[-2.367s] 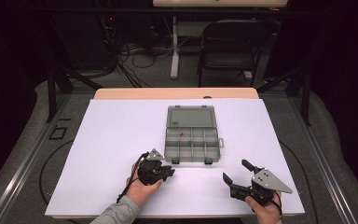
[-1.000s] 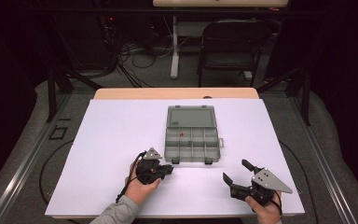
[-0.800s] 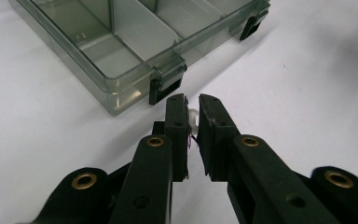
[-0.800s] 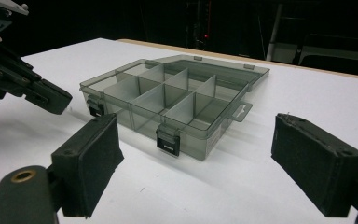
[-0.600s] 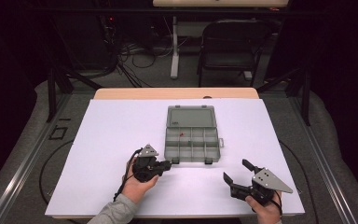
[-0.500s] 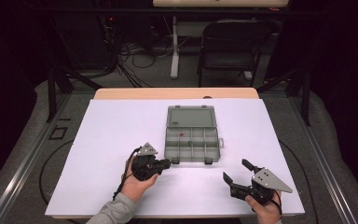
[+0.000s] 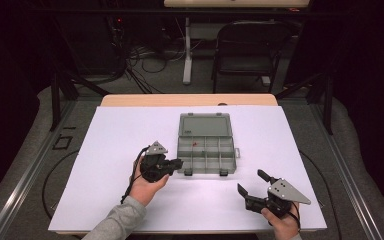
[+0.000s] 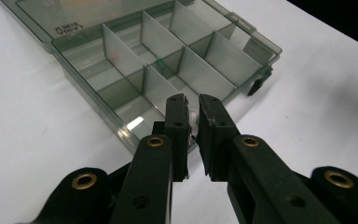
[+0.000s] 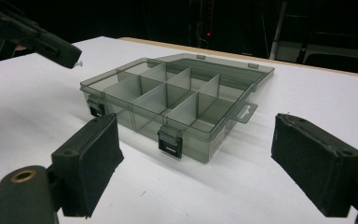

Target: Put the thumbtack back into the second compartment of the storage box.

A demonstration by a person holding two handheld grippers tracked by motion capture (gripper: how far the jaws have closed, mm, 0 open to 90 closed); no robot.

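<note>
Black foam pads on the right tongs [image 7: 250, 181] stand wide apart, holding nothing, low over the near right part of the white bench [image 7: 105, 200] and aimed at the box from well back. A little farther in, the left tongs [image 7: 180, 162] are pinched almost shut at the box's near left corner. The right gripper view shows a small pale piece [image 9: 77, 64] at their tip, too small to make out what it is.

To my eye this is the sorting step: the piece is carried and about to be dropped into a compartment. The next move calls for easing the tip over the near left wall and letting go only once it hangs clear above one cell.

Mid-bench sits the box [image 7: 178, 155], smoky clear plastic, split by dividers into two rows of cells, two dark latches on its near face. One far cell holds a red speck [image 7: 195, 144]. Its lid [image 7: 204, 125] lies open flat behind, and a chair [image 7: 250, 45] stands beyond the bench.
</note>
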